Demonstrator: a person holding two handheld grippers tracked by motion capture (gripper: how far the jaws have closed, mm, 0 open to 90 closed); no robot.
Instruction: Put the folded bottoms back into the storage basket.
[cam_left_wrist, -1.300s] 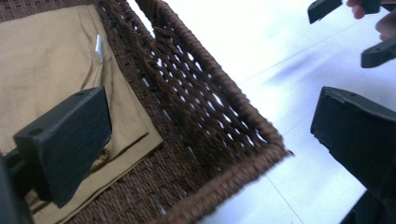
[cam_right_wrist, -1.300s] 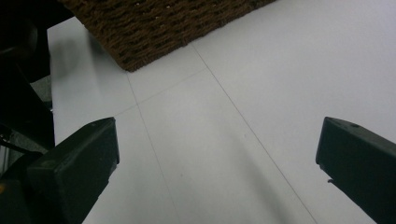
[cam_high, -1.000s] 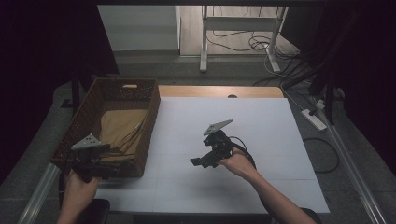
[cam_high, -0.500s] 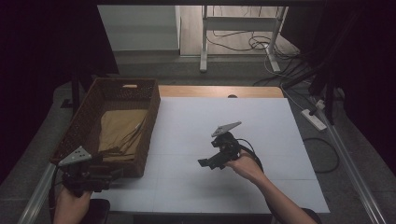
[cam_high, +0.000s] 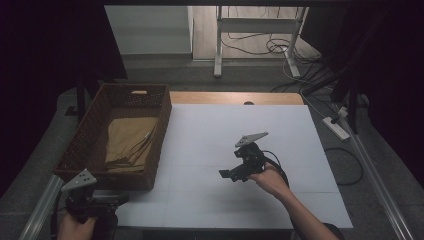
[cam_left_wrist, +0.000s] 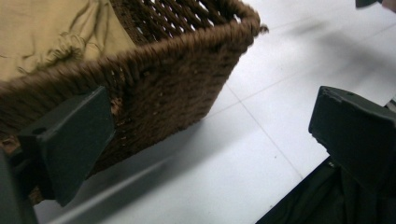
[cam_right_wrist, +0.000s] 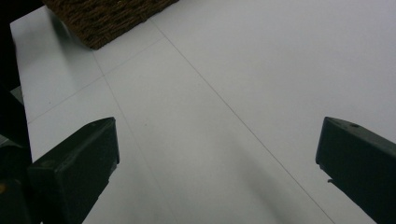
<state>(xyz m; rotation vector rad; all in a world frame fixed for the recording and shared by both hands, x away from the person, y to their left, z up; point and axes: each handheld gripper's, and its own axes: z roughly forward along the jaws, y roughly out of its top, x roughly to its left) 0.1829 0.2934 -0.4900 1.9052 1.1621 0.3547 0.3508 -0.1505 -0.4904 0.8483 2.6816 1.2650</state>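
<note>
A folded tan cloth (cam_high: 129, 142) lies inside the wicker basket (cam_high: 161, 131): soft, light, limp, best pinched at a raised fold. The left gripper (cam_high: 102, 201), jaws spread and empty, sits just outside the basket's near corner; the right gripper (cam_high: 231, 175), also spread empty, hovers over the white counter (cam_high: 210, 125) well apart from the basket.

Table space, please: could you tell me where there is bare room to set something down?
The white table is bare between the wicker basket and the right gripper, and beyond that gripper to the far edge. The left side is crowded: the basket holds folded tan cloth.
</note>
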